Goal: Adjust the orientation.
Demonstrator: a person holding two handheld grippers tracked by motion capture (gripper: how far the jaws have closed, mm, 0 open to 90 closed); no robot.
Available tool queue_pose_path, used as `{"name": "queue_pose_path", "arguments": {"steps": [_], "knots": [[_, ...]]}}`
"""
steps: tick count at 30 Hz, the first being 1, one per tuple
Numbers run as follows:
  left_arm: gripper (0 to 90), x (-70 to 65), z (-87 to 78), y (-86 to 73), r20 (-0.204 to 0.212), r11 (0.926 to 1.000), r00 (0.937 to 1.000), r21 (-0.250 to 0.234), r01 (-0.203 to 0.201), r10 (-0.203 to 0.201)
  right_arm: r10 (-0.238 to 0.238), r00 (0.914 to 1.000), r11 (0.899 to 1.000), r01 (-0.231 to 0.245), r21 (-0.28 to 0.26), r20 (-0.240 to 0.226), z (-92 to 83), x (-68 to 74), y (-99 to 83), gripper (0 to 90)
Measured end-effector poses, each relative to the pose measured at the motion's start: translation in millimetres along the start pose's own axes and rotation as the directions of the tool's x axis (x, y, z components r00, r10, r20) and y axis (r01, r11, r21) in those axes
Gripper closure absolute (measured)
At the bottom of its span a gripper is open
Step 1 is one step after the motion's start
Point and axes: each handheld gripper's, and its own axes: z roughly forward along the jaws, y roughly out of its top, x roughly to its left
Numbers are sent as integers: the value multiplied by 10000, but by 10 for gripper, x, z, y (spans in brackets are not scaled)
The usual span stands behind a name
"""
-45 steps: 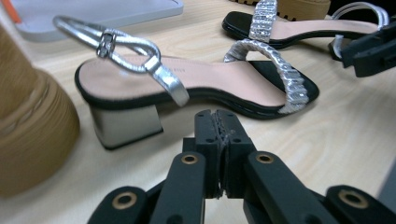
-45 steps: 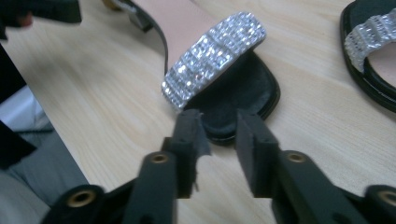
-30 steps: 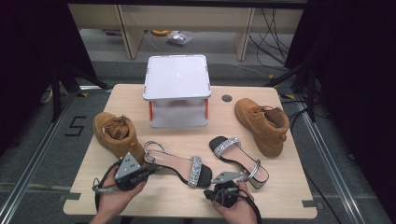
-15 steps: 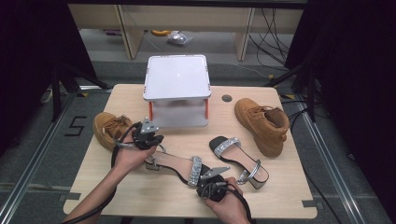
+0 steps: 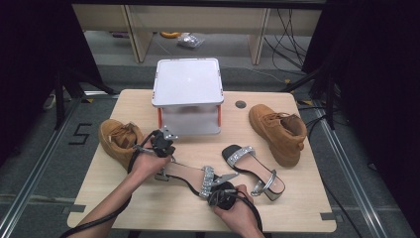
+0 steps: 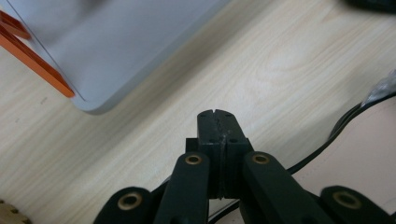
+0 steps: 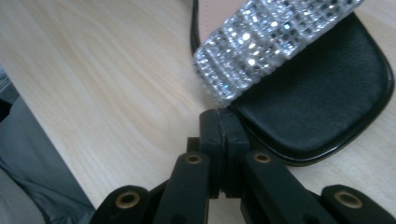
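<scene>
Wooden table (image 5: pixel 297 208), dim room: shoes loose, none on the white rack (image 5: pixel 188 94).
Left gripper (image 5: pixel 159 142), jaws together and empty, left of centre at the near sandal's (image 5: pixel 190 176) heel; right gripper (image 5: pixel 225 193), jaws together and empty, lower centre at its toe. Nothing lifted; placing remains.

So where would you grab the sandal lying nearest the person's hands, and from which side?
Probably the thin ankle strap at the heel end of the sandal, coming from above beside the left tongs. It lies flat on its sole, and the strap loop looks slim enough to pinch; the sparkly toe band is wider.
</scene>
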Motion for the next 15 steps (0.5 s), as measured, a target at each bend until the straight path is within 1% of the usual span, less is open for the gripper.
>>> {"name": "queue_pose_path", "arguments": {"steps": [1, 2, 3, 4, 5, 7, 8, 9, 10, 11, 12, 13, 14, 15], "knots": [[898, -13, 23, -2, -101, 10000, 9999, 68, 31, -31, -42, 10000, 10000, 42, -28, 25, 5, -11, 5, 900], [898, -16, 23, -1, -68, 9999, 10000, 151, -22, 23, -175, 9998, 9998, 176, -126, 48, 14, -35, 10, 900], [898, -24, 36, -1, -93, 9997, 9999, 245, -47, 50, -197, 9998, 9998, 196, -93, -74, 18, -56, 17, 900], [898, -24, 36, -1, -93, 9997, 9999, 245, -47, 50, -197, 9998, 9998, 196, -93, -74, 18, -56, 17, 900], [899, -27, 39, 4, -122, 9989, 9998, 434, -151, 157, -177, 9998, 9998, 177, -47, -85, 14, -57, 24, 900], [899, -32, 47, 1, -145, 9988, 9997, 436, -202, 209, -154, 9998, 9999, 154, -26, -98, 13, -58, 27, 900], [899, -36, 56, -2, -72, 9986, 9999, 509, -127, 130, -114, 9999, 9999, 114, 71, -22, 6, -54, 33, 900], [899, -44, 61, -14, -58, 9978, 9997, 631, -217, 222, -144, 9999, 9999, 143, 85, 61, 4, -54, 36, 900], [899, -44, 61, -14, -58, 9978, 9997, 631, -217, 222, -144, 9999, 9999, 143, 85, 61, 4, -54, 36, 900], [899, -46, 59, -27, 36, 9961, 9997, 851, -246, 244, -188, 9997, 9998, 187, 74, 123, 5, -73, 43, 900], [899, -46, 59, -27, 36, 9961, 9997, 851, -246, 244, -188, 9997, 9998, 187, 74, 123, 5, -73, 43, 900], [899, -57, 65, -47, 104, 9962, 9997, 836, -240, 232, 13, 9999, 9998, -16, 187, 143, -3, -92, 52, 900], [899, -57, 65, -47, 104, 9962, 9997, 836, -240, 232, 13, 9999, 9998, -16, 187, 143, -3, -92, 52, 900], [899, -67, 44, -54, 353, 9949, 9992, 984, -234, 200, -59, 9997, 9999, 57, 89, 247, -7, -131, 63, 900]]}}
